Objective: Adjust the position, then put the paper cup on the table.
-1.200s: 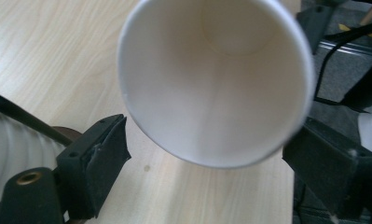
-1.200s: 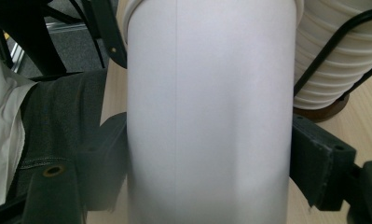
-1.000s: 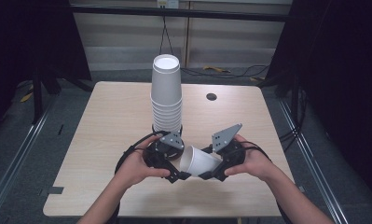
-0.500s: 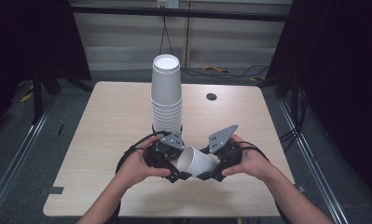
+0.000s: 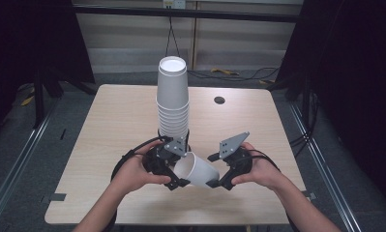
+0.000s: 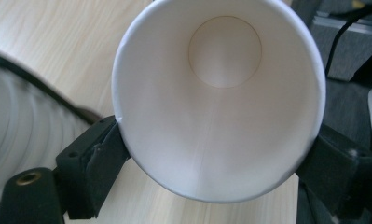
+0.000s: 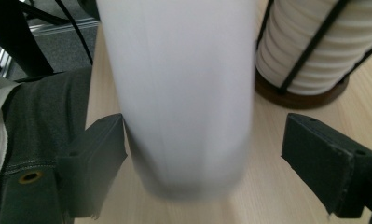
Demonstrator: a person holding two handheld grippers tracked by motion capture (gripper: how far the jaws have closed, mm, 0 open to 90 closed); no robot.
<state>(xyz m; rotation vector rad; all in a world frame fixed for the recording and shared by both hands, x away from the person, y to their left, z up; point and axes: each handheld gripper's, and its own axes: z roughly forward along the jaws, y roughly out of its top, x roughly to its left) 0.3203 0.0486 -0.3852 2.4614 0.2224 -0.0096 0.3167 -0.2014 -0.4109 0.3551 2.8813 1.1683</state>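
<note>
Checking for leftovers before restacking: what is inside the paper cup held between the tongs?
Nothing shows inside the paper cup: the left gripper view looks straight into its mouth at bare white walls and a clean round bottom. The left tongs clamp its rim. No part of the inside is covered.

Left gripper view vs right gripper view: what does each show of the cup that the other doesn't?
Left gripper view: the paper cup's open mouth and inner bottom disc, the jaws pressed on its rim at both sides. Right gripper view: the cup's outer wall, blurred; its left jaw touches it, its right jaw stands apart; the wooden base of the cup stack's holder. Both: the same cup, the cup stack, the table.
</note>
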